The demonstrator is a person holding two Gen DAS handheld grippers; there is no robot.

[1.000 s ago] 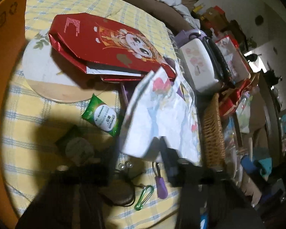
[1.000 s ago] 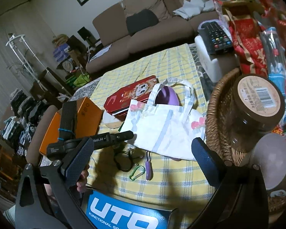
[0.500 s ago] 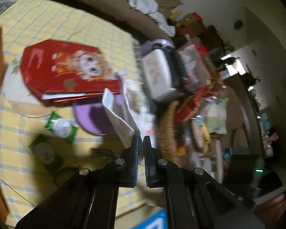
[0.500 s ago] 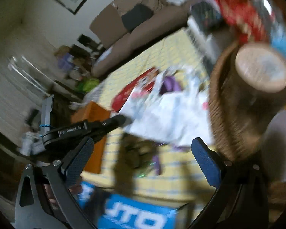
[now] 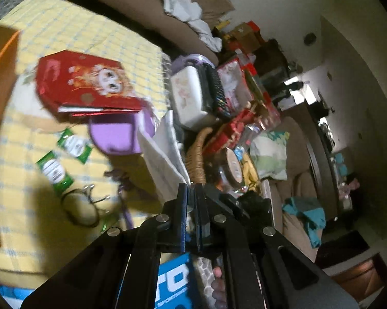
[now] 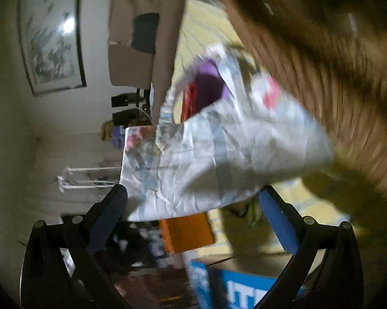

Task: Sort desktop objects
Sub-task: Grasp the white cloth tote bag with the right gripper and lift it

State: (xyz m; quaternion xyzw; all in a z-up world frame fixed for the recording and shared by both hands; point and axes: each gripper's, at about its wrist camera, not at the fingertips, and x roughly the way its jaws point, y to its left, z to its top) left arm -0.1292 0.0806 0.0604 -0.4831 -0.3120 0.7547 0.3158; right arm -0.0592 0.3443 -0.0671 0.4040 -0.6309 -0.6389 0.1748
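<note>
While clamped shut on the corner of the white cloth bag (image 5: 165,162), left gripper (image 5: 191,193) holds that corner up off the yellow checked tablecloth (image 5: 72,33); pads pressed together on fabric, nothing else between them. Bag hangs slack ahead of the fingers, rising from the clamped corner toward the purple box (image 5: 113,135) and the red tin (image 5: 87,85), wicker basket (image 5: 197,154) just beside it on the right. Rest of the clutter down on the cloth: two green sachets (image 5: 64,157), a black cord loop (image 5: 80,211), all blurred.

Right gripper (image 6: 193,208) wide open, empty, blue pads (image 6: 277,221) well apart. In the right wrist view the same bag (image 6: 219,159) fills the centre, its lower edge hanging just above the gap between the fingers, not touching either pad as far as visible. Bag's long axis runs roughly across that gap, mouth and handles up at the far end near the purple box (image 6: 208,85). Heavy motion blur; basket (image 6: 322,77) a brown smear on the right.

Likely step: second hold on the free edge to spread or fold the bag. Right gripper the nearer one to that loose edge. Risk: slack fabric slipping past the open jaws.
</note>
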